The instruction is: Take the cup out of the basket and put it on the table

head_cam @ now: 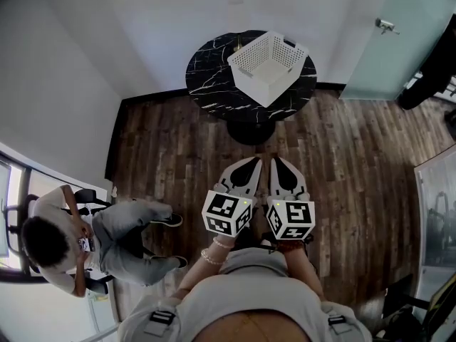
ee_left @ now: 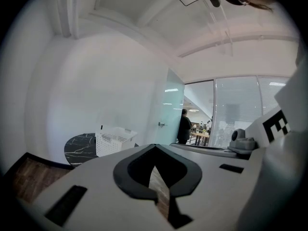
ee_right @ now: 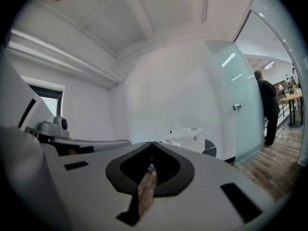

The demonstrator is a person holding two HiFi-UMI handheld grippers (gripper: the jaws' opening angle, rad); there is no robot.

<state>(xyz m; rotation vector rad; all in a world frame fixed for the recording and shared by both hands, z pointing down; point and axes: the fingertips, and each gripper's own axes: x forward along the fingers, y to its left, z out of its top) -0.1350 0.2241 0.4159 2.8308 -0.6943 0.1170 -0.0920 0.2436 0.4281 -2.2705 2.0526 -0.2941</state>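
A white perforated basket [head_cam: 267,66] stands on a small round black marble table [head_cam: 210,77] against the far wall. No cup shows; the basket's inside is hidden from here. My left gripper [head_cam: 251,164] and right gripper [head_cam: 278,162] hang side by side close to my body, over the wood floor and well short of the table. Both are shut with nothing between the jaws. The left gripper [ee_left: 154,146] view has the basket [ee_left: 114,139] and table [ee_left: 79,146] far off to the left. From the right gripper [ee_right: 152,144], the basket [ee_right: 185,137] lies ahead, slightly right.
A person [head_cam: 78,241] sits on a chair at the left, legs stretched over the wood floor [head_cam: 178,162]. A frosted glass door [head_cam: 402,38] stands right of the table. White walls meet behind the table. Another person [ee_right: 266,110] stands far off beyond the door.
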